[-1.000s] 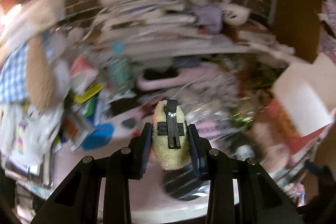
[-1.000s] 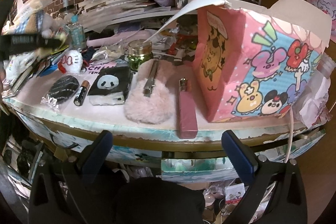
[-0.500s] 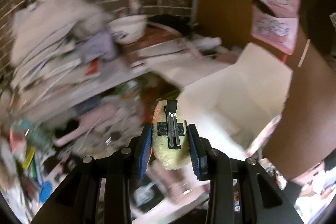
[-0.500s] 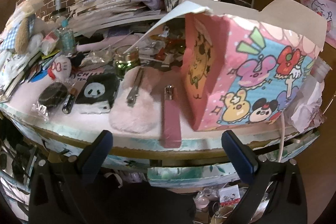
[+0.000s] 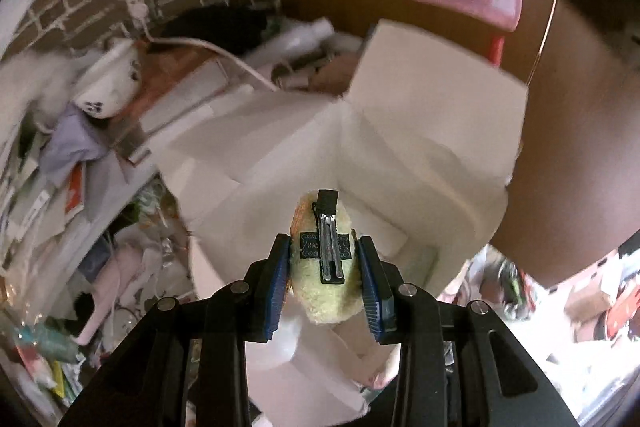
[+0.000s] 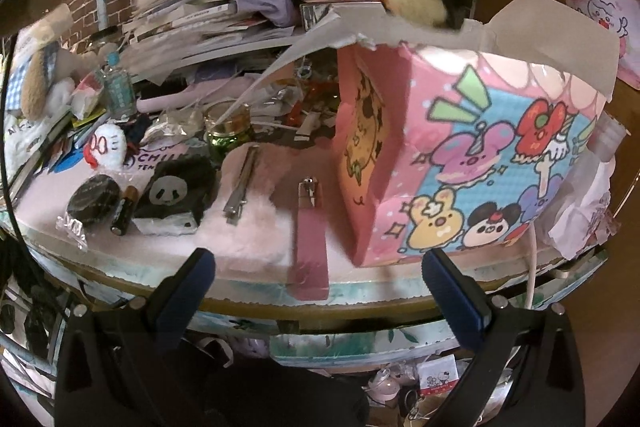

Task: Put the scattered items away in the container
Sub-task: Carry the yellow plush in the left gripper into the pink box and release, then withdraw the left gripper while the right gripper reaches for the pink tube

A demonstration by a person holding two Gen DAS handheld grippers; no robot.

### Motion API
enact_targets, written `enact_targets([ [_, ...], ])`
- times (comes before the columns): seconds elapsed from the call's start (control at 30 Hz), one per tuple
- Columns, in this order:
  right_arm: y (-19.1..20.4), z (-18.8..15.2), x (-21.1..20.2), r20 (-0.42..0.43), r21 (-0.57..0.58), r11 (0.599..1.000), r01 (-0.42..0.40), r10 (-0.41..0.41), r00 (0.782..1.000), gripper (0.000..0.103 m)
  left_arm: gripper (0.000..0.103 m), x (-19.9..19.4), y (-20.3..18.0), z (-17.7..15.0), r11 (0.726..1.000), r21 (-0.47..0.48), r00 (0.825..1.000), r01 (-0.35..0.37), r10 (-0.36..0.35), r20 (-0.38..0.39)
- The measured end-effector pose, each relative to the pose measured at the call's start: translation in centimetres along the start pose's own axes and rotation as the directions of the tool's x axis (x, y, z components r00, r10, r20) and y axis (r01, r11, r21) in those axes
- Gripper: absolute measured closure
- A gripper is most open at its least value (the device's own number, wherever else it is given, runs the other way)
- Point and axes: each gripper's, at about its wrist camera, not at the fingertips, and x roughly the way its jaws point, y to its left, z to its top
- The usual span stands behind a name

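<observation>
Yellow fluffy hair clip (image 5: 323, 267) is clamped between the closed-in fingers of the left gripper (image 5: 324, 273), above the open pink cartoon box (image 6: 472, 163). The right gripper (image 6: 320, 291) is spread wide, empty, before the table edge (image 6: 248, 301).

Tabletop layout around the box (image 6: 472, 163)

The box stands at the right of the tabletop (image 6: 256, 279). Just left of it lies a flat clip (image 6: 310, 239), then a fluffy clip (image 6: 244, 211), a panda pouch (image 6: 174, 197), a battery (image 6: 124, 215) and a round compact (image 6: 93, 199). Behind the fluffy clip stands a jar (image 6: 226, 131). A fuzzy clip (image 5: 322, 263) hangs above the box's opening.
</observation>
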Motion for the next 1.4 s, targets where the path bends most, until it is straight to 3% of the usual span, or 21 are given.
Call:
enact_targets([
  [0.13, -0.1, 0.1, 0.1, -0.003, 0.004, 1.000, -0.002, 0.002, 1.000, 0.000, 0.074, 1.5, -0.7, 0.2, 1.000, 0.027, 0.999, 0.000, 0.001, -0.043],
  [0.27, -0.2, 0.1, 0.3, -0.001, 0.006, 1.000, -0.005, 0.005, 1.000, 0.000, 0.066, 1.9, -1.3, 0.0, 0.998, 0.063, 0.999, -0.032, 0.034, -0.034],
  [0.33, -0.3, 0.1, 0.3, 0.002, 0.015, 1.000, -0.025, 0.025, 1.000, 0.000, 0.054, 1.6, -1.6, -0.1, 0.994, 0.092, 0.998, -0.058, 0.059, -0.008],
  [0.4, -0.7, 0.0, 0.2, 0.008, 0.046, 0.995, -0.089, 0.088, 0.996, 0.000, 0.031, 1.1, -1.9, -0.2, 0.991, 0.108, 0.997, -0.078, 0.076, 0.018],
  [0.5, -1.1, -0.2, 0.1, 0.018, 0.081, 0.982, -0.171, 0.171, 0.985, 0.000, 0.020, -0.7, -2.0, -0.6, 0.992, 0.108, 0.996, -0.061, 0.052, 0.079],
  [0.67, -0.3, -0.6, 0.4, 0.036, 0.008, 0.994, -0.106, 0.105, 0.994, 0.000, 0.018, -3.7, -1.3, -1.5, 0.997, 0.063, 0.986, -0.048, 0.037, 0.165],
  [0.83, -0.2, -1.3, 1.3, 0.005, -0.024, 0.998, -0.060, 0.060, 0.998, 0.000, 0.018, -6.0, -0.7, -3.6, 0.995, 0.037, 0.969, -0.094, 0.083, 0.231],
  [0.97, -1.6, -1.6, 1.3, 0.026, 0.055, 0.991, -0.125, 0.124, 0.992, 0.001, 0.018, -7.3, 0.7, -6.6, 0.985, -0.035, 0.954, -0.168, 0.172, 0.245],
  [1.13, -2.6, -1.4, 0.5, 0.059, 0.049, 0.992, -0.114, 0.111, 0.992, 0.020, 0.018, -9.1, 3.2, -10.5, 0.960, -0.165, 0.927, -0.227, 0.265, 0.266],
  [1.33, -2.4, -1.6, 0.9, 0.033, 0.015, 0.996, -0.087, 0.087, 0.996, 0.054, 0.018, -10.1, 4.9, -14.9, 0.911, -0.272, 0.886, -0.310, 0.381, 0.266],
  [1.4, -2.1, -1.8, 1.1, 0.026, 0.000, 0.997, -0.084, 0.084, 0.996, 0.063, 0.018, -10.0, 5.1, -15.7, 0.905, -0.291, 0.885, -0.309, 0.385, 0.260],
])
